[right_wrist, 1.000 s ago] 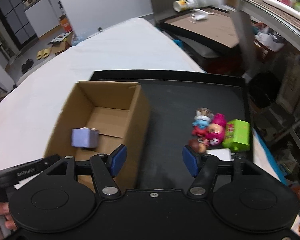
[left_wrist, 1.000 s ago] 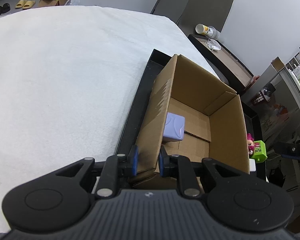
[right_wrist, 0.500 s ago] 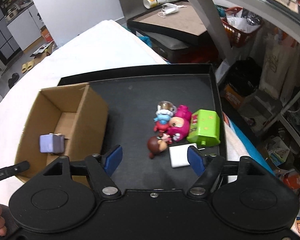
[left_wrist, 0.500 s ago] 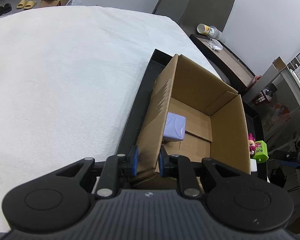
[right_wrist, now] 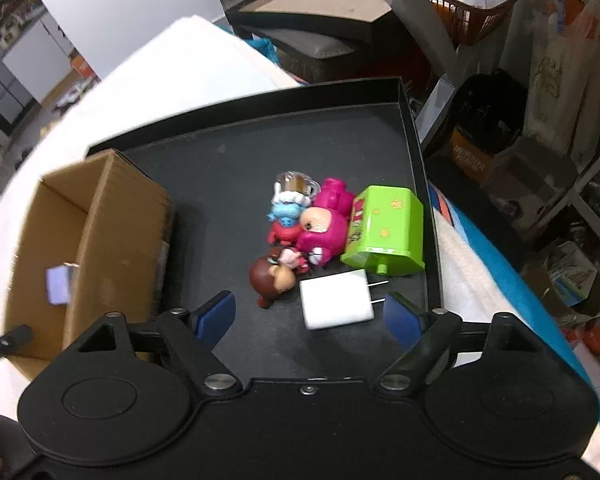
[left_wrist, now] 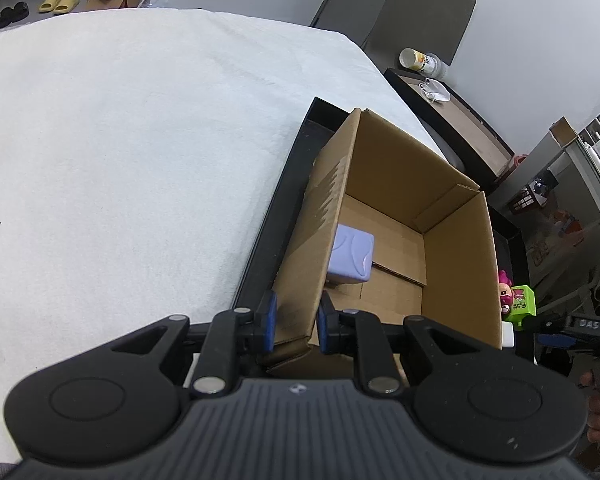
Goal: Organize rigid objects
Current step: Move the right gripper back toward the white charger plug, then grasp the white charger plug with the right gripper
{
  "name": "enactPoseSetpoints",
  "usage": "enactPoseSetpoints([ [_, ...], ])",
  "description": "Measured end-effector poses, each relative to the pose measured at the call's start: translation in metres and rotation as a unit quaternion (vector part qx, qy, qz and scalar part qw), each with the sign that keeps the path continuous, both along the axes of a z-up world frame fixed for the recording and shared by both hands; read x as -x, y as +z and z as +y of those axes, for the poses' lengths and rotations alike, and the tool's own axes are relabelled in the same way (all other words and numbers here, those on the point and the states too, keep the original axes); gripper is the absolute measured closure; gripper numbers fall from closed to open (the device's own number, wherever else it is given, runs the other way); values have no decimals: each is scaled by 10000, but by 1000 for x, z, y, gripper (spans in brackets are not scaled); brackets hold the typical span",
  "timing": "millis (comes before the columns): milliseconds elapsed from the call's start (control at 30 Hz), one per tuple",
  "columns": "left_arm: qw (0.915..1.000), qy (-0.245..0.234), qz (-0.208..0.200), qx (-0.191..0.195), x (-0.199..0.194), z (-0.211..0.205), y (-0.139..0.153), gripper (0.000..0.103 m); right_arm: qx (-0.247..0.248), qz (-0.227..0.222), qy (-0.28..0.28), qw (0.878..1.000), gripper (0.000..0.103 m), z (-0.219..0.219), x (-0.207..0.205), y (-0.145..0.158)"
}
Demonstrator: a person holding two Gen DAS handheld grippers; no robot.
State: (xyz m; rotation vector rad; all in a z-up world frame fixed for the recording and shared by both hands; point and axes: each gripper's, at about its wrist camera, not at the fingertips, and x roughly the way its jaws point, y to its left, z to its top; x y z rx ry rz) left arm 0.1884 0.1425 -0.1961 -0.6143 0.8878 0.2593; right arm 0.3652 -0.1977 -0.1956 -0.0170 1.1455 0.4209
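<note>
Our left claw (left_wrist: 294,320) is pinched on the near wall of the cardboard box (left_wrist: 456,256), one pad outside, one inside, steadying it. Just ahead of it, inside the box, sits a lilac cube (left_wrist: 350,254), the only piece put away.

Our right claw (right_wrist: 310,314) hangs spread wide and empty over the black tray (right_wrist: 236,160). Right between its pads lies the white plug adapter (right_wrist: 336,300), prongs pointing to the claw's right. Just beyond, touching one another, are a brown-haired figurine (right_wrist: 272,276), a pink figurine (right_wrist: 322,228), a blue-and-red figurine (right_wrist: 286,220) and a small clear cup-like piece (right_wrist: 294,182). To the right of those lies a lime green toy box (right_wrist: 388,232) on its side. The cardboard box stands off to the left on the same tray.

We judge the adapter light, hard and smooth, so we'd take it across its flat faces, clear of the prongs. The figurines look light, rounded and slippery; we'd grab round the body, not the head.

The cluster overlaps, so limbs and bases are hard to separate. The clear piece we can't identify. The cardboard box is blurred in the right view, and its near floor is hidden behind its wall.
</note>
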Motion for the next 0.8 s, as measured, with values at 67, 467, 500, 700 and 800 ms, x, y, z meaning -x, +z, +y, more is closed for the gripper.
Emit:
enactPoseSetpoints([
  [67,10000,-6,12,-28,-1,-1,0,84,78,80,-8,9999,22,0,-4,-7],
  [467,10000,35,57,-31,-2,-2,0,84,309,308,156,9989,22,5,-24,-29],
  [500,10000,36,59,-33,-2,-2,-1,84,352,324,161,9987,22,6,-25,-31],
  [700,10000,42,65,-33,-3,-2,-1,84,622,282,211,9974,23,13,-25,-41],
  [800,10000,42,64,-34,-3,-2,-1,84,526,311,244,9978,41,12,-24,-42],
])
